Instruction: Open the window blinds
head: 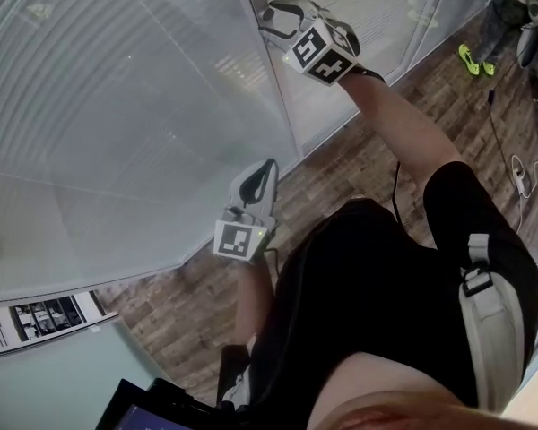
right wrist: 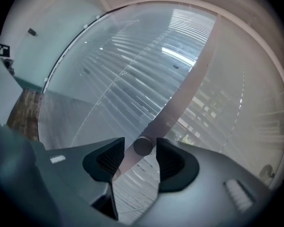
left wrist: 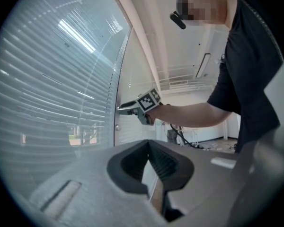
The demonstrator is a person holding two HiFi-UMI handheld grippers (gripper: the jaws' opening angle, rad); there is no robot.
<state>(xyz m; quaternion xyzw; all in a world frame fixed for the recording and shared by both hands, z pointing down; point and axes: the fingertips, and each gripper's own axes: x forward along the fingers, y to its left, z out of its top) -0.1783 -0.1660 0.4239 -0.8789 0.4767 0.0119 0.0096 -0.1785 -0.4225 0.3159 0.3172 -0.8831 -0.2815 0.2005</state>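
Slats of the window blinds (head: 117,106) run level across the pane, long axis side to side, sealed behind glass. They lie flat and shut on the big pane left of the upright frame post (head: 273,88).

The right gripper (head: 267,22) is raised to that post. Its claw is parted a little around a small round knob (right wrist: 143,146) that sticks straight out from the post toward the camera, with a thin gap visible on the left side of the knob.

The left gripper (head: 271,164) hangs lower, off the glass. Its claw is closed tip to tip with nothing in it.

Only the right gripper view shows the knob, and it also shows daylight between the slats of the pane beyond the post (right wrist: 189,84). The left gripper view shows the blinds (left wrist: 47,89) from the side, with the right gripper (left wrist: 125,108) pressed up to the frame. The head view alone shows the wood-plank floor (head: 368,150) below.
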